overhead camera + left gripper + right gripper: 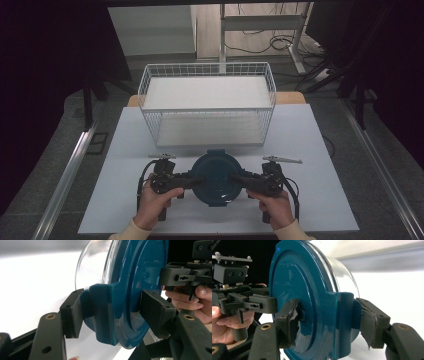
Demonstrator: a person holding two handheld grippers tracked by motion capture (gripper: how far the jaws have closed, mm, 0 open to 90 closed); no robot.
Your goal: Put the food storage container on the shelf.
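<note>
Currently left gripper (192,180) and right gripper (239,180) each clamp the round teal-lidded clear container (215,170) between their fingers, above the table (310,200).

Black tools (192,181) with brass screws; cream sleeves (131,231).

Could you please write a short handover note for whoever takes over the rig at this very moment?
Left gripper: shut on the side latch of the round container, one jaw on the blue lid, one under the latch.
Right gripper: shut on the opposite latch in the same way.
The container, clear bowl with blue lid on, sits between both grippers near the front of the white table; whether it rests on the table or is just lifted, I cannot tell.
The wire basket stands behind it with nothing inside.
Done: two-sided grasp. Probably left: carrying the container into the basket.
</note>
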